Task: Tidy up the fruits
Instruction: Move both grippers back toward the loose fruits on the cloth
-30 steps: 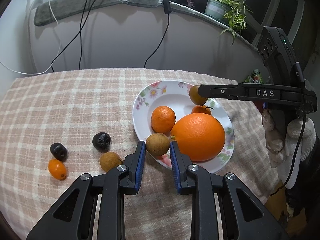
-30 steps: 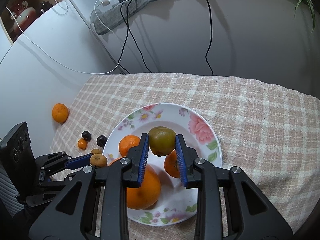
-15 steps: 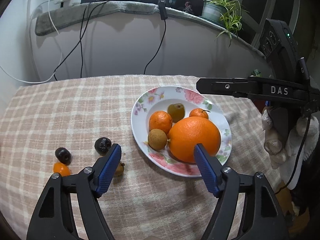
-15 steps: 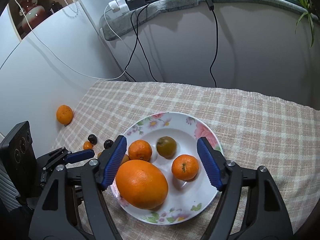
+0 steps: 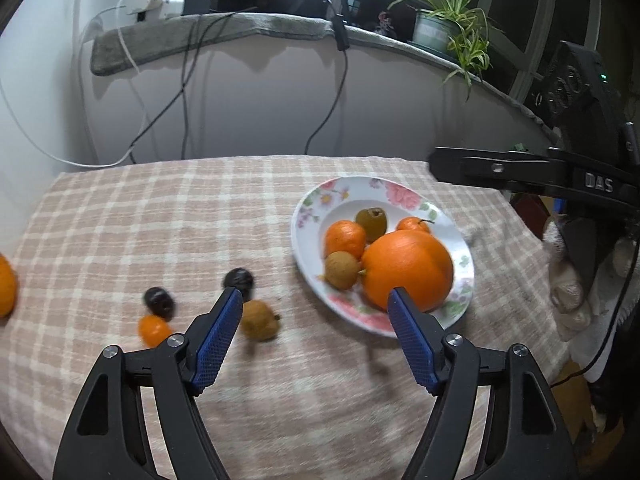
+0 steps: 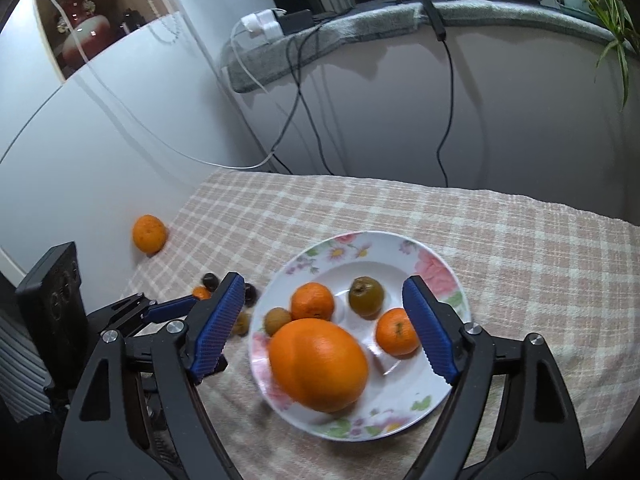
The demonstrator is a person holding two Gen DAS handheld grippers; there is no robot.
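Note:
A floral plate (image 5: 462,276) (image 6: 436,284) holds a big orange (image 5: 408,270) (image 6: 318,364), two mandarins (image 5: 345,239) (image 6: 396,331), a brown longan (image 5: 341,270) and a green-brown fruit (image 5: 372,218) (image 6: 366,296). On the cloth left of the plate lie a brown fruit (image 5: 259,320), two dark fruits (image 5: 239,280), a small orange kumquat (image 5: 154,330) and a mandarin (image 6: 149,233) by the wall. My left gripper (image 5: 314,338) is open and empty above the cloth, near the brown fruit. My right gripper (image 6: 324,326) is open and empty above the plate.
A checked cloth (image 5: 160,220) covers the table, which stands against a white wall with hanging cables (image 5: 184,92). A ledge with a potted plant (image 5: 436,28) runs behind. The right gripper's body (image 5: 560,176) reaches in from the right in the left wrist view.
Both grippers opened: the left let the brown longan go on the plate, the right let the green-brown fruit go there. Both pulled back and up; the left swung toward the loose fruits.

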